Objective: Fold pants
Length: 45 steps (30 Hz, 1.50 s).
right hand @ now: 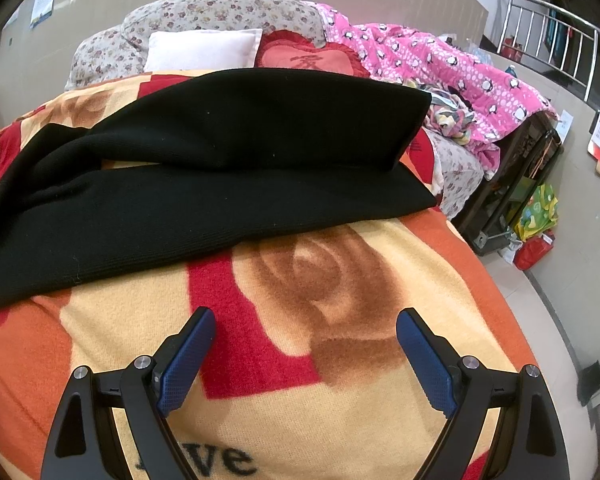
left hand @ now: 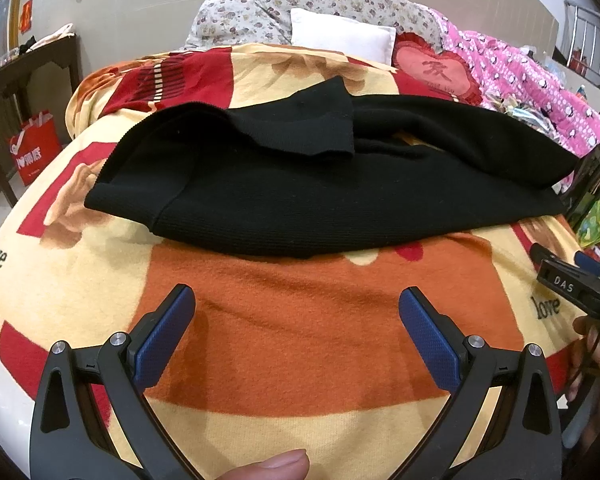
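Observation:
Black knit pants (left hand: pixel 308 200) lie across a bed covered by an orange, red and cream blanket (left hand: pixel 300 340). One leg end is flipped back on top near the middle (left hand: pixel 300 120). In the right wrist view the pants (right hand: pixel 204 184) lie folded in two layers, the upper layer raised at its right end. My left gripper (left hand: pixel 298 300) is open and empty, hovering over the blanket just short of the pants' near edge. My right gripper (right hand: pixel 306 320) is open and empty, also short of the near edge. Its body shows at the right edge of the left wrist view (left hand: pixel 572 280).
A white pillow (left hand: pixel 340 36), a red heart cushion (left hand: pixel 436 68), a floral quilt (right hand: pixel 220 12) and a pink quilt (right hand: pixel 440 64) lie at the bed's far end. A dark table (left hand: pixel 28 76) and a red bag (left hand: pixel 34 144) stand left. Bags (right hand: pixel 536 216) sit on the floor right.

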Tool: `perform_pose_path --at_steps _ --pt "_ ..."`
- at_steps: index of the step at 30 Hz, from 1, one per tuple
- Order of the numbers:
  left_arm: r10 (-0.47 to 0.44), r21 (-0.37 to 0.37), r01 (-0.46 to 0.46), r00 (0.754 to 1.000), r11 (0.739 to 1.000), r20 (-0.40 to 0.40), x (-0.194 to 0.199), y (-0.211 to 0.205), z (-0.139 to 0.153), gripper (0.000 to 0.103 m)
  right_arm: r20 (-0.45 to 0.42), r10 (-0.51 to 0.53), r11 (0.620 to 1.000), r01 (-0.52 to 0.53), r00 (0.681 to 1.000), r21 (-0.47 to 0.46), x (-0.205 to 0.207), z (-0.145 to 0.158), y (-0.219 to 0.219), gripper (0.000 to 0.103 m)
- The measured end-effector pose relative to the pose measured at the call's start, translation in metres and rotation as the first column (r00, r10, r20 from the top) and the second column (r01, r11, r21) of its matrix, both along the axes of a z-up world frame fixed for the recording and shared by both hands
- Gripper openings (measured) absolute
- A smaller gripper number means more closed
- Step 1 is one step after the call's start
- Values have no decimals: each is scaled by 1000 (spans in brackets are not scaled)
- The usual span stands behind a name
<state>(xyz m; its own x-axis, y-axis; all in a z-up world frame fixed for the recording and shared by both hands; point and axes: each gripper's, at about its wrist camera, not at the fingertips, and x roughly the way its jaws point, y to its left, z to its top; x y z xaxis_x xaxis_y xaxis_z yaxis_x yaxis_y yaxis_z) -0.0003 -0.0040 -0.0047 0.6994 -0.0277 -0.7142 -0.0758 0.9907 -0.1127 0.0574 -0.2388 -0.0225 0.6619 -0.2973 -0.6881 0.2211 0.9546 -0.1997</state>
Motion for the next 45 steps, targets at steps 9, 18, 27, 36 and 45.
perform_pose_path --at_steps 9,18,27,36,45 --pt "40 106 -32 996 994 -75 9 -10 -7 102 2 1 1000 -1 1000 -11 0 0 1 91" --pt "44 104 -36 996 994 -77 8 -9 -8 102 5 3 1000 -3 1000 -28 -1 0 4 91" --pt "44 102 -36 996 994 -78 7 -9 -8 102 9 4 999 -3 1000 -48 -2 0 6 91" --pt "44 102 -36 996 994 -77 7 -9 -8 102 11 5 998 -4 1000 -58 -2 -1 7 91" --pt "44 101 -36 996 994 -77 7 -9 -8 102 12 5 997 -4 1000 -71 -3 0 9 91"
